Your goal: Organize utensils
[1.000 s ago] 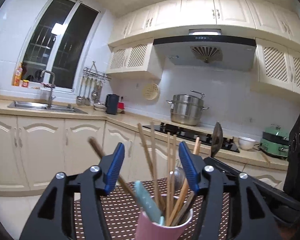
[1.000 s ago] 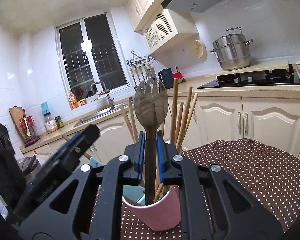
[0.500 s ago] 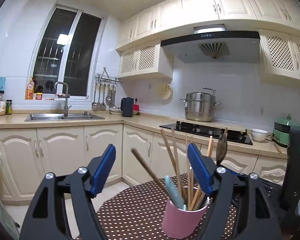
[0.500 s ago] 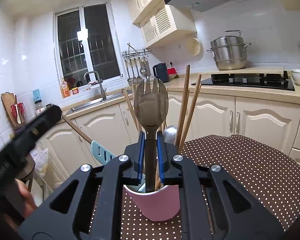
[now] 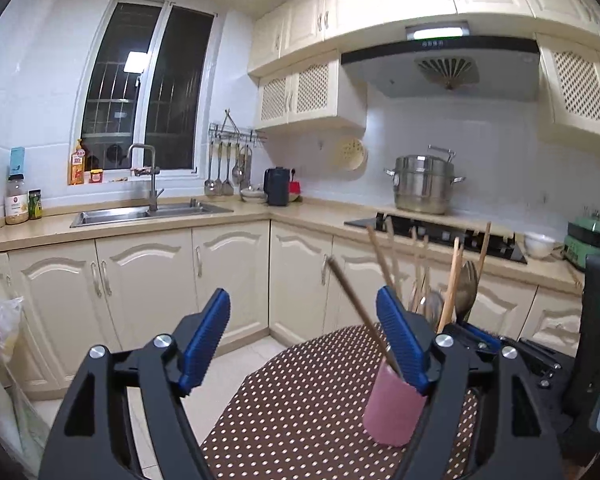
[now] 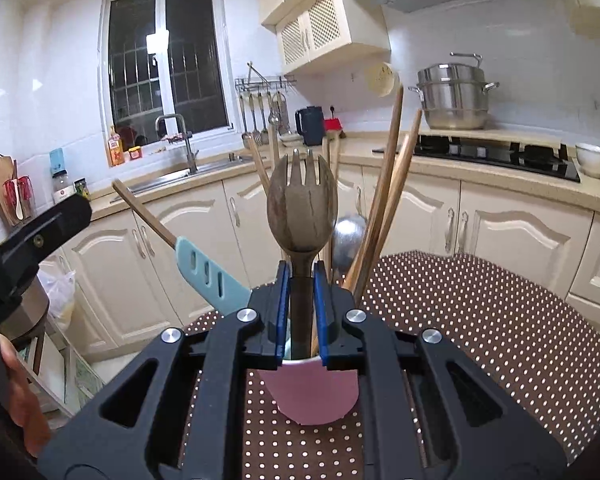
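Observation:
A pink cup (image 6: 314, 390) stands on the brown dotted tablecloth (image 6: 480, 320) and holds several wooden chopsticks (image 6: 384, 200), a metal spoon (image 6: 346, 236) and a light blue spatula (image 6: 208, 276). My right gripper (image 6: 301, 280) is shut on the handle of a wooden spork (image 6: 302, 204) that stands upright in the cup. In the left wrist view my left gripper (image 5: 304, 328) is open and empty, to the left of the cup (image 5: 392, 408) and back from it. The right gripper (image 5: 480, 340) shows behind the cup.
The table's rounded edge (image 5: 236, 396) drops to a tiled floor. Cream cabinets, a sink (image 5: 148, 212), a black hob (image 5: 440, 232) with a steel pot (image 5: 424, 184) and a white bowl (image 5: 538, 244) line the far walls. The left gripper's body (image 6: 28, 248) sits at the left.
My left gripper has pulled back and to the left, away from the cup, still open. My right gripper stays shut on the spork in the cup.

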`<act>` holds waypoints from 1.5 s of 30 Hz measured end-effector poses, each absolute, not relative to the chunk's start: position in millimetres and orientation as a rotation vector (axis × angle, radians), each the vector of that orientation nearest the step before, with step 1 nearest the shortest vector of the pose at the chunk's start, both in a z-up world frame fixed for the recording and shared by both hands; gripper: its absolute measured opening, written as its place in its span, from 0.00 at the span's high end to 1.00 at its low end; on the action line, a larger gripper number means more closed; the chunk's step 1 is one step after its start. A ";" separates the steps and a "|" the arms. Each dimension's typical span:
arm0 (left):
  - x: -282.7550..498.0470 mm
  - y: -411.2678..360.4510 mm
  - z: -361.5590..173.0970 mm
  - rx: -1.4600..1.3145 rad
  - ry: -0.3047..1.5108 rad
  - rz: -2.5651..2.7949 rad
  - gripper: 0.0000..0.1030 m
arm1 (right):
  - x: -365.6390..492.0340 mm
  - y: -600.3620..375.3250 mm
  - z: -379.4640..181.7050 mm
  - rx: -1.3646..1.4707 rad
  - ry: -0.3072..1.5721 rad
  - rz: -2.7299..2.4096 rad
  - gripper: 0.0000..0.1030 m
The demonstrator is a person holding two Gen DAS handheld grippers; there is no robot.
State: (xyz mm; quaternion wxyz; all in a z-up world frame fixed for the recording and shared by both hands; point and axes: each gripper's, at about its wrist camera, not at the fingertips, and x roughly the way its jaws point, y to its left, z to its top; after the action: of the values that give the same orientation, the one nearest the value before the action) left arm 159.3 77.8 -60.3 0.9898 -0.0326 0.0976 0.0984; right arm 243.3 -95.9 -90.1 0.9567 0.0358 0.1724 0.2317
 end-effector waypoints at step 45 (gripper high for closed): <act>-39.1 58.9 5.5 -0.013 0.088 0.078 0.13 | -4.1 -126.0 10.7 -0.008 0.112 0.209 0.15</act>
State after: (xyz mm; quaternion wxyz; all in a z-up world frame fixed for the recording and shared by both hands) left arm -39.1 58.9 5.5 0.9983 -0.0065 0.0438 0.0391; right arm -4.1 -126.0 10.7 0.9930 -0.0038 0.0557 0.1043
